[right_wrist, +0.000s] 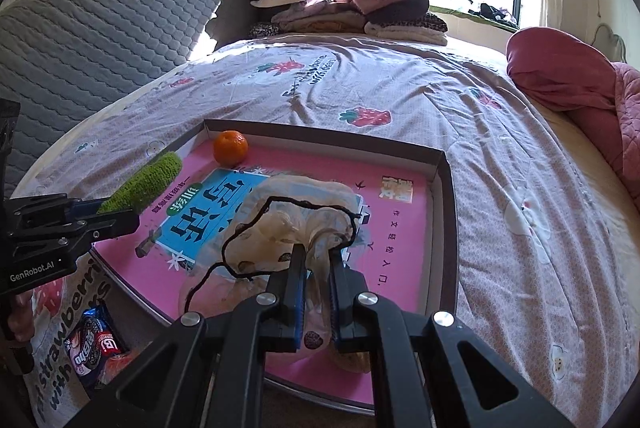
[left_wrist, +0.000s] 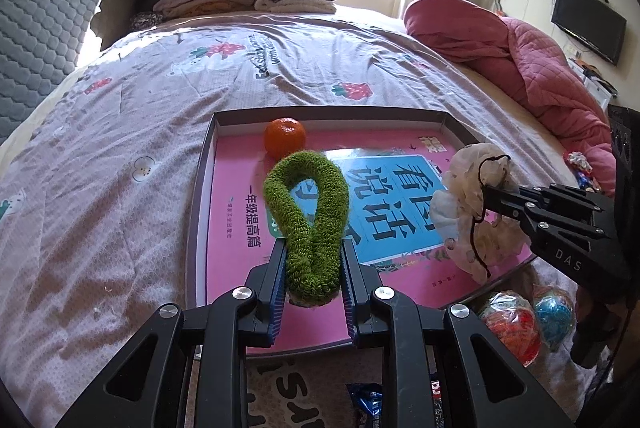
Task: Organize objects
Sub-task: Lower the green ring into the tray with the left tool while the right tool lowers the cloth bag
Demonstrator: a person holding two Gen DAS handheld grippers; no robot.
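left gripper (left_wrist: 314,264) marked "genrobot.ai" clamped on green knitted loop (left_wrist: 306,203) over pink box lid (left_wrist: 232,187), right gripper (right_wrist: 316,268) marked "das" pinching cream drawstring pouch (right_wrist: 296,211) above same lid, orange (left_wrist: 285,137) at lid's far corner, bedsheet (left_wrist: 120,131) reading "strawberries"

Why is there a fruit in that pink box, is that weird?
A little odd, yes: a tangerine sits alone in a far corner of the pink box, which otherwise shows only printed pictures and writing. Snack packets lie loose on the bed outside it.

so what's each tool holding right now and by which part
Left tool pinches the green knitted loop at its near end. Right tool pinches the cream drawstring pouch by its bunched near edge.
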